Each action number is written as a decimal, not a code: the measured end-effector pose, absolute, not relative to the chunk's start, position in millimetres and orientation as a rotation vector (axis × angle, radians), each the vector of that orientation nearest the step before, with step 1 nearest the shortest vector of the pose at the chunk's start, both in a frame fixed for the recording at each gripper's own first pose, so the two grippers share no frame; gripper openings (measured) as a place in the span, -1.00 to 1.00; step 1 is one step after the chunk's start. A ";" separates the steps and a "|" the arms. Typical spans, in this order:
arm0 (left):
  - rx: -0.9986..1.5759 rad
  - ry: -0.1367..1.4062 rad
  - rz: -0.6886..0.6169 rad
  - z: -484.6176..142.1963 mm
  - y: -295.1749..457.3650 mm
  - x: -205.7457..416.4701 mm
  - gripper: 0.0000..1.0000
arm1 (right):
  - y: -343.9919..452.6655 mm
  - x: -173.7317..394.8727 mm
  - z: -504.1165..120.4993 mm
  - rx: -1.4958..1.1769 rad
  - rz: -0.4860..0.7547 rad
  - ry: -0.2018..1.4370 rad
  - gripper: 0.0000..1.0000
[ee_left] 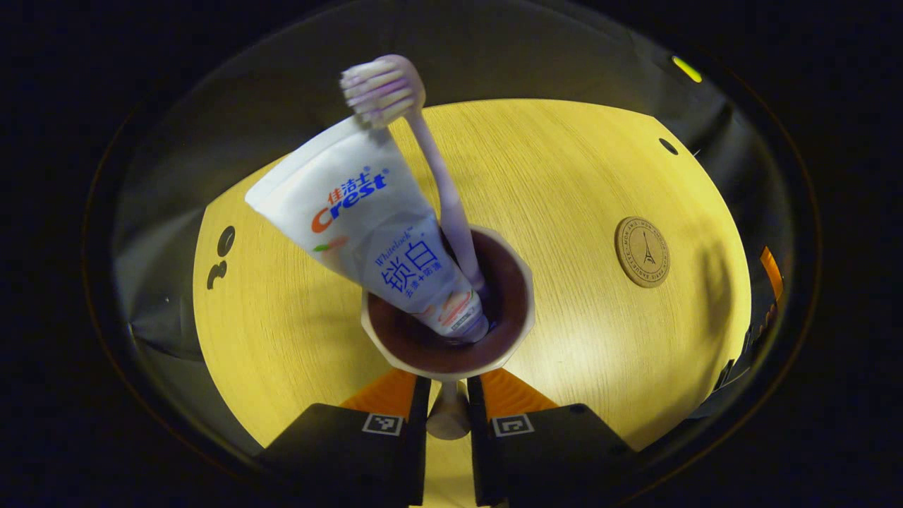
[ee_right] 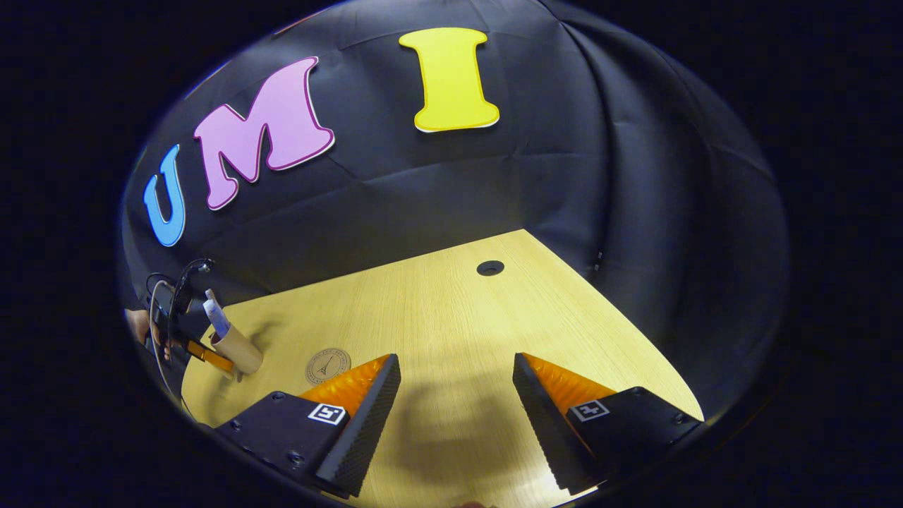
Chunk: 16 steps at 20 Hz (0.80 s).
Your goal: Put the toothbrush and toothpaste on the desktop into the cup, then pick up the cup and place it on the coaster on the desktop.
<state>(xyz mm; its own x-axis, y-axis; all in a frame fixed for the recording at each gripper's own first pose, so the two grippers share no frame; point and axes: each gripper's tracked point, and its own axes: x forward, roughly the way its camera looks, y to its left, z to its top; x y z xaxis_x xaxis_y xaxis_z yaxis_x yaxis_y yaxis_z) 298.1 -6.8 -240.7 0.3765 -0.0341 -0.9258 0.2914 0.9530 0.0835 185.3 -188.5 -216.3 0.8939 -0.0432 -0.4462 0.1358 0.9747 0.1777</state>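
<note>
L gripper [ee_left: 449, 416] pinches the cup [ee_left: 447, 331] by its stem, fingers nearly together; just ahead the toothpaste [ee_left: 367, 212], marked "Crest", and toothbrush [ee_left: 423, 141] stand in the bowl. Coaster [ee_left: 642, 252] w/ a tower emblem lies farther right on the desktop [ee_left: 564, 176]. R gripper [ee_right: 457, 416] fingers spread wide, holding nothing

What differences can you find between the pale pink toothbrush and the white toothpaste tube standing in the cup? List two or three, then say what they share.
Shape: the pale pink toothbrush is a thin stalk with a bristled head on top, while the white toothpaste tube is broad and flat, widening upward.
Markings: the toothbrush is plain; the tube carries printed lettering.
Height: the toothbrush head rises above the tube's top edge.
Shared: both stand tilted in the dark-lined cup, which the left gripper grips.
</note>
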 end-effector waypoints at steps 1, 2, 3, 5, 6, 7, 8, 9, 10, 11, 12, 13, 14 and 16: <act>0.244 1.167 -0.206 -240.6 -8.1 297.8 -0.38 | -188.6 184.0 -216.8 0.209 -0.095 0.457 0.96; 0.236 1.162 -0.202 -240.5 -9.5 298.3 -0.41 | -188.8 183.2 -216.7 0.211 -0.096 0.456 0.96; 0.228 1.156 -0.198 -240.1 -9.7 297.9 -0.34 | -188.1 182.7 -216.6 0.209 -0.095 0.456 0.96; 0.202 1.146 -0.194 -237.4 -12.7 296.1 -0.47 | -188.0 181.4 -215.2 0.205 -0.091 0.455 0.96; 0.197 1.138 -0.197 -234.2 -14.8 295.1 -0.48 | -188.2 180.9 -215.2 0.203 -0.090 0.453 0.96; 0.204 1.128 -0.201 -230.7 -16.7 294.8 -0.48 | -188.9 180.4 -214.3 0.202 -0.090 0.451 0.96; 0.219 1.116 -0.207 -227.8 -21.2 294.7 -0.48 | -189.9 179.4 -213.8 0.200 -0.092 0.450 0.96; 0.235 1.107 -0.217 -223.7 -25.8 294.7 -0.49 | -190.7 179.1 -213.6 0.200 -0.094 0.450 0.96; 0.246 1.101 -0.231 -218.5 -31.6 293.6 -0.48 | -191.9 177.9 -212.8 0.200 -0.096 0.451 0.96; 0.252 1.094 -0.248 -211.5 -38.2 292.6 -0.48 | -193.0 176.9 -212.3 0.200 -0.098 0.450 0.96; 0.259 1.085 -0.265 -205.6 -46.1 291.9 -0.48 | -194.8 176.4 -212.0 0.200 -0.100 0.449 0.96; 0.268 1.075 -0.282 -199.8 -54.3 292.1 -0.57 | -196.1 175.1 -210.9 0.200 -0.103 0.446 0.96; 0.280 1.068 -0.298 -196.9 -63.4 292.9 -0.40 | -197.3 174.1 -209.6 0.201 -0.105 0.444 0.96; 0.309 1.057 -0.329 -195.7 -83.7 294.1 -0.48 | -200.5 171.0 -207.0 0.203 -0.110 0.440 0.96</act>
